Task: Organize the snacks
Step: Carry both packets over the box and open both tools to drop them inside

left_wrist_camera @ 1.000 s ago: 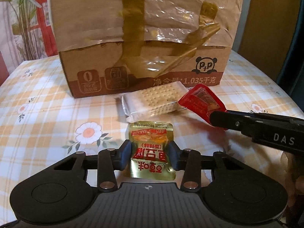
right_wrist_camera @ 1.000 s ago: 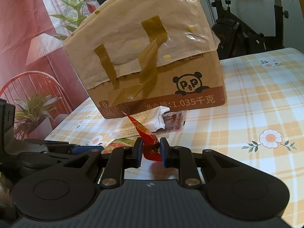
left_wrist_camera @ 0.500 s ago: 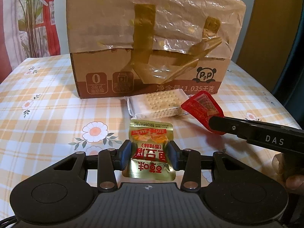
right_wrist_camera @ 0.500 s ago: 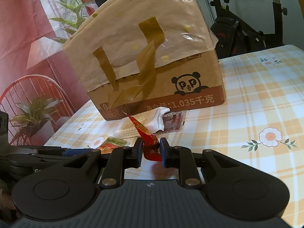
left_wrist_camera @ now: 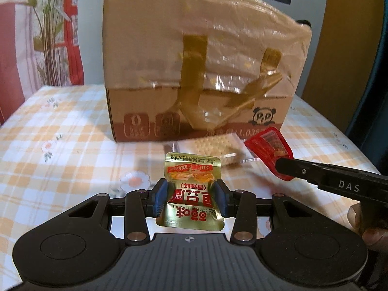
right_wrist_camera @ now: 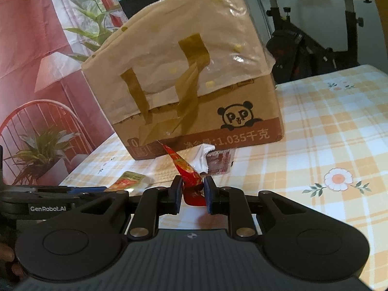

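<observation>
Now the left tongs pinch a gold snack packet by its sides, lifted off the checked worktop. The right tongs clamp a red snack packet, its tip pointing up. Just beyond lies a cracker pack, in front of a taped cardboard box.

Glossy gold foil snack packet; shiny red plastic sachet; matt cardboard box under crinkled clear film; matt black plastic gripper.
</observation>
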`<action>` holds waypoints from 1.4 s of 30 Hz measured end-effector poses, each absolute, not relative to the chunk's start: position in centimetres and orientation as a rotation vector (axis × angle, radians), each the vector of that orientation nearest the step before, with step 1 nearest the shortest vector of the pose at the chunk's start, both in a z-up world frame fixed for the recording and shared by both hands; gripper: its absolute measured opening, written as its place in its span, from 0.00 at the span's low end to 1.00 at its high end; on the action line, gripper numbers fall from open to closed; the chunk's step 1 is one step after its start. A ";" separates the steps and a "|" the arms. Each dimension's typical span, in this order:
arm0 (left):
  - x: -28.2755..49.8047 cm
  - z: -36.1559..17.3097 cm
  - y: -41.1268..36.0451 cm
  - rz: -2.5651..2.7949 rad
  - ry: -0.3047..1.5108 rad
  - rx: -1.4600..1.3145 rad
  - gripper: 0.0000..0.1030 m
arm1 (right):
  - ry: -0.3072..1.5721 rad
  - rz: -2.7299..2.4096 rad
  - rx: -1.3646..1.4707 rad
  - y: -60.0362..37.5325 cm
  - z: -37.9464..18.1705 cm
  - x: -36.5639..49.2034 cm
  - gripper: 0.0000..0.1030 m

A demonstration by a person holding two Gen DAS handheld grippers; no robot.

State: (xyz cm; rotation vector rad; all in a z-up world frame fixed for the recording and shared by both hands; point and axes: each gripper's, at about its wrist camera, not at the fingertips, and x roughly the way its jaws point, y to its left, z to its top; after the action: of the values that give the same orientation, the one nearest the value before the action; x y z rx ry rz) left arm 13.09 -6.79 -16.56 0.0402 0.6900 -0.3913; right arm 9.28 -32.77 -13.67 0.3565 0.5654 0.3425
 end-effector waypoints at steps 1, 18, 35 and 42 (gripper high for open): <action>13.1 -16.2 -6.8 -0.390 0.677 0.042 0.43 | 0.559 0.337 0.352 -32.8 -13.5 9.2 0.20; 16.7 -2.9 -7.7 -0.447 0.339 0.007 0.44 | 0.270 0.403 0.370 -34.0 -0.9 11.1 0.20; 29.2 -1.1 -13.1 -0.434 0.418 0.064 0.44 | 0.392 0.235 0.285 -35.5 3.3 24.8 0.20; 30.8 -2.4 -13.5 -0.414 0.465 0.079 0.46 | 0.440 0.165 0.182 -35.4 2.1 26.1 0.21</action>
State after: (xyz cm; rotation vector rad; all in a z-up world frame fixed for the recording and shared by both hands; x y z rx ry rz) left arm 30.77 -13.53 -2.38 0.0793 0.4647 -0.4145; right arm 26.08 -35.38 2.07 0.1817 0.4398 0.1654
